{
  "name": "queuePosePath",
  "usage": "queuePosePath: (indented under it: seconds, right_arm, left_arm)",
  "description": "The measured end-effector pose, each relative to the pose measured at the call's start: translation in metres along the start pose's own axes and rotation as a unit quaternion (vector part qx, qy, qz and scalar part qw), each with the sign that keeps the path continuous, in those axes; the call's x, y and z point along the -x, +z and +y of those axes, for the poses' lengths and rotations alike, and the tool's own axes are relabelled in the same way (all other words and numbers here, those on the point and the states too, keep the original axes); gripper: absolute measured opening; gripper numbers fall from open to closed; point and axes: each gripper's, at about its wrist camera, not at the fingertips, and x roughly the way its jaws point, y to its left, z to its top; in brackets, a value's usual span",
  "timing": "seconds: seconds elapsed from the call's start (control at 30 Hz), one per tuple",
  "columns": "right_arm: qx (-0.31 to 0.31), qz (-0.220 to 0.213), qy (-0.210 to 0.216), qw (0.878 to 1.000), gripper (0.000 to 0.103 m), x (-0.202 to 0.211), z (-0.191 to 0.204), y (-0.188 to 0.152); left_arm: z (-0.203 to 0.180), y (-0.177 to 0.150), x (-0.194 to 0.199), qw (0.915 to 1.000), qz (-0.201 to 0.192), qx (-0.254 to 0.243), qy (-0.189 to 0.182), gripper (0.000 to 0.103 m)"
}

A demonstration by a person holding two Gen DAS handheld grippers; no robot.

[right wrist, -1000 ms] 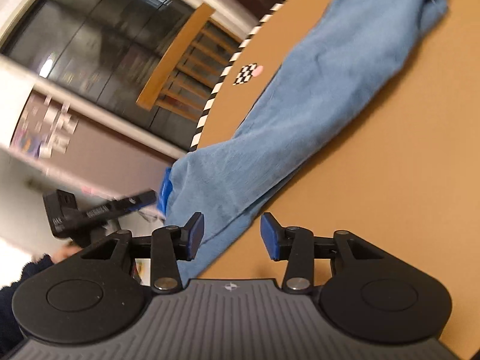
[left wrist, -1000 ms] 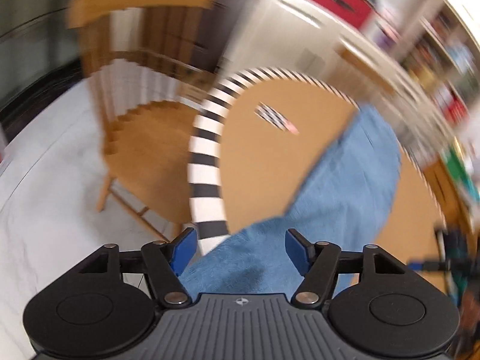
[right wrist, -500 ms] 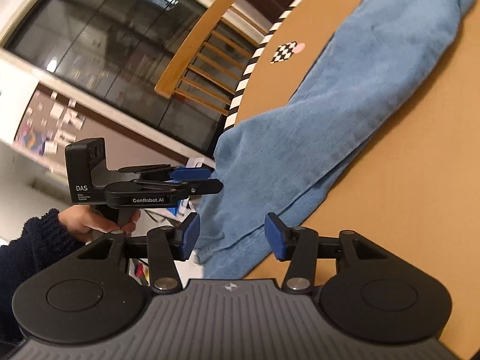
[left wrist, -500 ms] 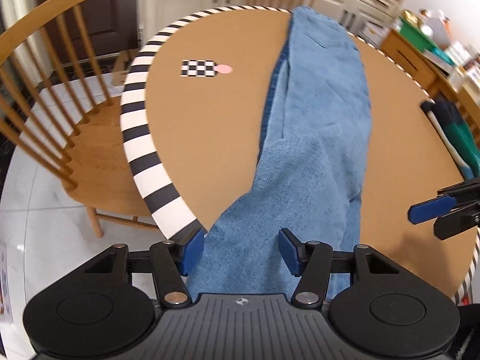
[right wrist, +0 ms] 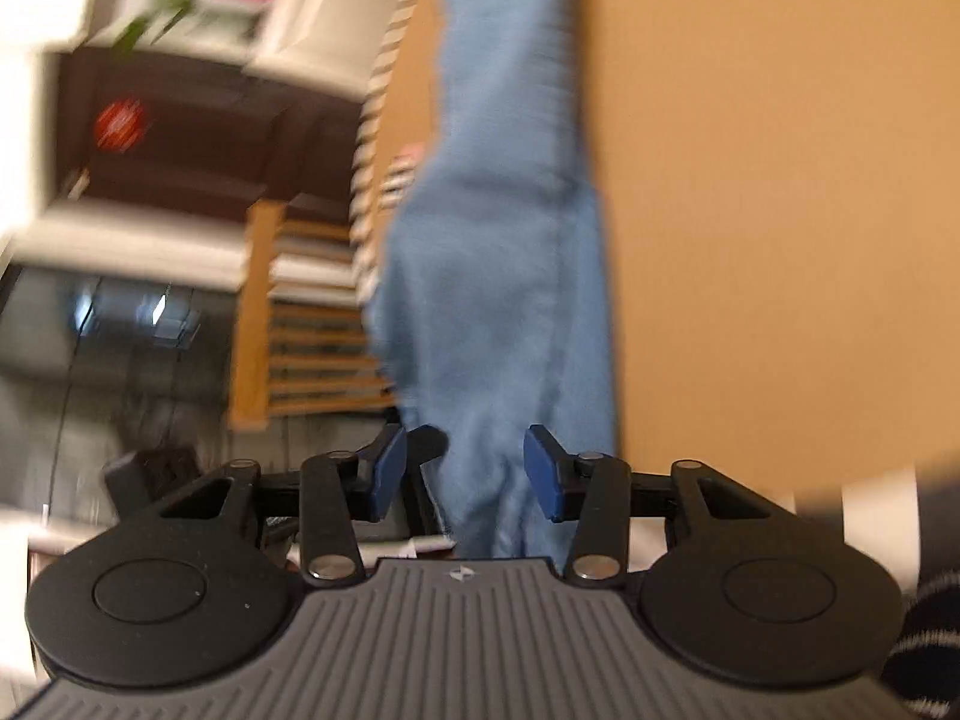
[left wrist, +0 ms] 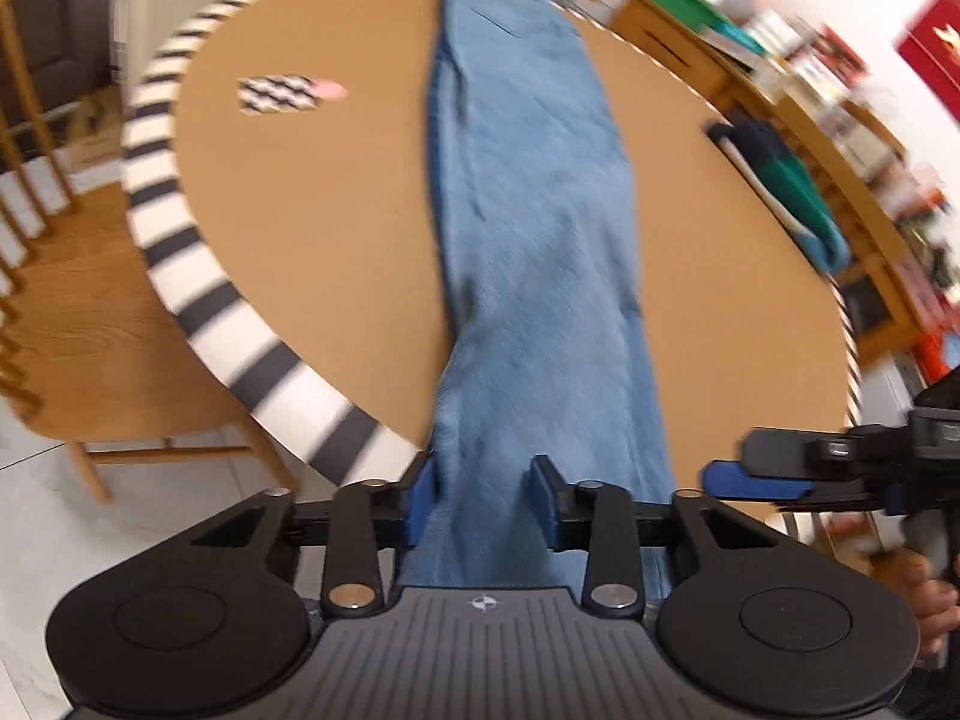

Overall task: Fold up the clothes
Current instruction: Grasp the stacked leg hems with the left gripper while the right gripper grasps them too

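Note:
A pair of light blue jeans (left wrist: pixel 534 192) lies lengthwise across the round brown table (left wrist: pixel 336 210), its near end hanging over the striped table edge. My left gripper (left wrist: pixel 483 501) is open, its blue pads either side of the hanging jeans end. My right gripper (right wrist: pixel 465 474) is open too, with the jeans (right wrist: pixel 498 300) running between its pads. The right gripper also shows at the right of the left wrist view (left wrist: pixel 774 477). Both views are motion-blurred.
A checkered marker (left wrist: pixel 279 93) lies on the table's left part. Folded dark and green clothes (left wrist: pixel 786 180) lie near the right rim. A wooden chair (left wrist: pixel 90 312) stands left of the table. Shelves and cabinets (left wrist: pixel 810 78) line the far right.
Both grippers have moved in on the hanging end of the jeans. The right gripper has swung round so the jeans now run between its pads. Both stayed open.

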Motion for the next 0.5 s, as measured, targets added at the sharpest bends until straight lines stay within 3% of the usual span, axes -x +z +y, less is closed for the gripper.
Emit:
queuePosePath:
  seconds: [0.1,0.3,0.4,0.5]
  right_arm:
    - [-0.03,-0.013,0.003,0.999,0.046,-0.006,-0.006,-0.022]
    - [-0.024,-0.047,-0.029,0.998,0.045,-0.025,0.006,-0.038]
    - [-0.014,-0.052,-0.042,0.998,0.042,-0.034,0.014,-0.035]
    - [-0.003,-0.056,-0.069,0.996,0.03,-0.042,0.018,-0.034]
  left_arm:
    - [0.005,-0.003,-0.003,0.9998,0.012,-0.008,-0.012,0.022]
    - [0.012,-0.005,-0.003,0.9996,0.016,0.0,-0.022,0.024]
    - [0.016,-0.003,-0.003,0.9995,0.017,0.002,-0.025,0.029]
    - [0.022,-0.001,-0.003,0.9994,0.015,0.003,-0.031,0.03]
